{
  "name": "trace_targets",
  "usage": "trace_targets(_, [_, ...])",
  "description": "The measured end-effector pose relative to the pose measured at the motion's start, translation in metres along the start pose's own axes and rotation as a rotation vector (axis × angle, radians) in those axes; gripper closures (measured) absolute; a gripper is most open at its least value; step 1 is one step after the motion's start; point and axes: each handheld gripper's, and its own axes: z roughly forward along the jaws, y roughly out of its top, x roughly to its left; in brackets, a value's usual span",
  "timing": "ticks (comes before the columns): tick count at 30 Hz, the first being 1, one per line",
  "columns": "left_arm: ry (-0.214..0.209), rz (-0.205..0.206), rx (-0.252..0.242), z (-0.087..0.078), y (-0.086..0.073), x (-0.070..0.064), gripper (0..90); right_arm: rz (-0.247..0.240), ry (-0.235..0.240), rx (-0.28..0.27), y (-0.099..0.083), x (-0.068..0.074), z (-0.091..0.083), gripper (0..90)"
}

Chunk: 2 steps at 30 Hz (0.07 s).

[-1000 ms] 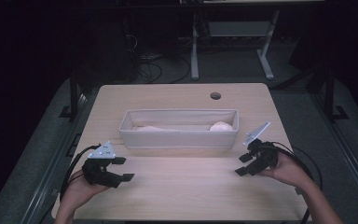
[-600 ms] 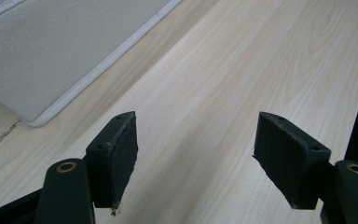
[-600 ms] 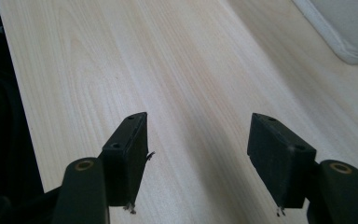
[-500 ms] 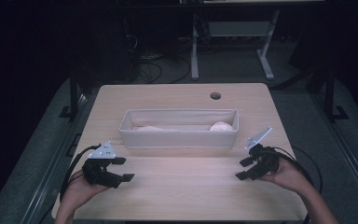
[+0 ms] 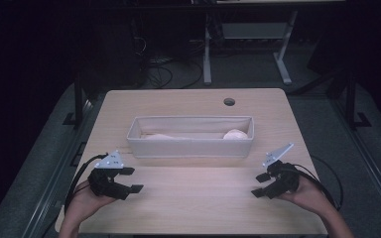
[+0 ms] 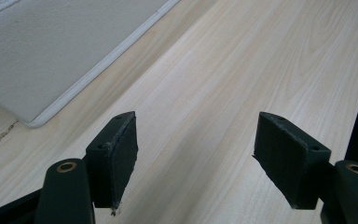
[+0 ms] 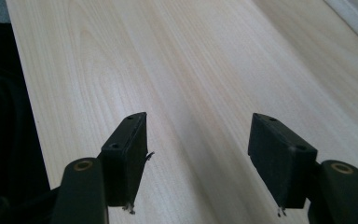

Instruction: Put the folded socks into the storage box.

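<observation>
A: Two black two-jaw grippers, both low over the pale wood table (image 5: 193, 198). Left gripper (image 5: 130, 179) w/ jaws wide apart, nothing btwn them.

B: Right gripper (image 5: 261, 185)?

A: Same, jaws spread wide, nothing held, near table's right edge.

B: Nearest thing?

A: Long grey rectangular fabric bin (image 5: 191, 148) at table centre, just beyond both grippers, touching neither. Its corner (image 6: 32, 122) lies just ahead of the left jaws. Pale rounded lump (image 5: 235, 134) inside, right end.
</observation>
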Motion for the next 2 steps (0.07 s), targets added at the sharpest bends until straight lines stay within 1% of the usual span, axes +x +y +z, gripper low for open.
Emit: trace_targets(2, [0.000,-0.003,-0.004,-0.0001,0.0000,-0.0001,29.7,-0.004,0.001,-0.012,-0.0014,0.0013,0.0005,36.8])
